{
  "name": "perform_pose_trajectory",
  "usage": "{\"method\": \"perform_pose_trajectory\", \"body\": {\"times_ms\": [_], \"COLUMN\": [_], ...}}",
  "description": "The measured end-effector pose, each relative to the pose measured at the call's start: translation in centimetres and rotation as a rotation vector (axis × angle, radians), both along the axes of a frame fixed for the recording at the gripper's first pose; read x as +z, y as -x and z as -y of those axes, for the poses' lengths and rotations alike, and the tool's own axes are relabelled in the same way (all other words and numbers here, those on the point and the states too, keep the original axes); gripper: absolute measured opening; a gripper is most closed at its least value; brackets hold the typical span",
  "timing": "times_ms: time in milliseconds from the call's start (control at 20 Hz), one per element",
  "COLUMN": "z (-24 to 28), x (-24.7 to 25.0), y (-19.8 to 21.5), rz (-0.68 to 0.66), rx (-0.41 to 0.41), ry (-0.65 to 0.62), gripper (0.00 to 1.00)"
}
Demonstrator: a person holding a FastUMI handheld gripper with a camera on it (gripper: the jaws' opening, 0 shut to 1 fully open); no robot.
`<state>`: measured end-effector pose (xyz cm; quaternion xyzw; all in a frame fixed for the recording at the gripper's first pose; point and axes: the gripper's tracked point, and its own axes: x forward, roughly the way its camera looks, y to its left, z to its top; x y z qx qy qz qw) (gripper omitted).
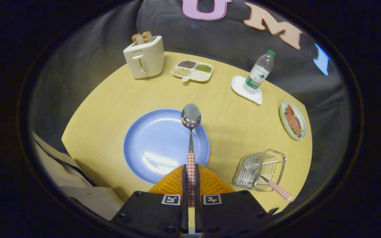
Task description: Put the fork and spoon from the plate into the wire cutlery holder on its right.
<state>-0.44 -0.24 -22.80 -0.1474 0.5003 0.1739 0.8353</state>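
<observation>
My gripper (190, 177) holds the spoon (190, 132), jaws clenched on its checked handle, bowl raised above the blue plate (150, 145). The wire cutlery holder (260, 170) lies at four o'clock, tipped on its side, the fork (276, 188) already inside, handle jutting toward me. Risks, as I judge them: the spoon pivots in this narrow grip, or strikes the fork handle or wire rim. Open surface (104, 109) between plate and holder gives room; the surface edge runs close behind the holder.
</observation>
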Motion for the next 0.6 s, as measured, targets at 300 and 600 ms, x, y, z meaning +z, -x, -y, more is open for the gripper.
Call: {"method": "perform_pose_trajectory", "body": {"times_ms": [300,600], "z": [4.7,10.2], "x": [2.0,3.8], "y": [-0.3,-0.4], "rz": [-0.027,-0.049], "rx": [-0.014,0.004], "ry": [0.036,0.134], "gripper": [0.11,0.11]}}
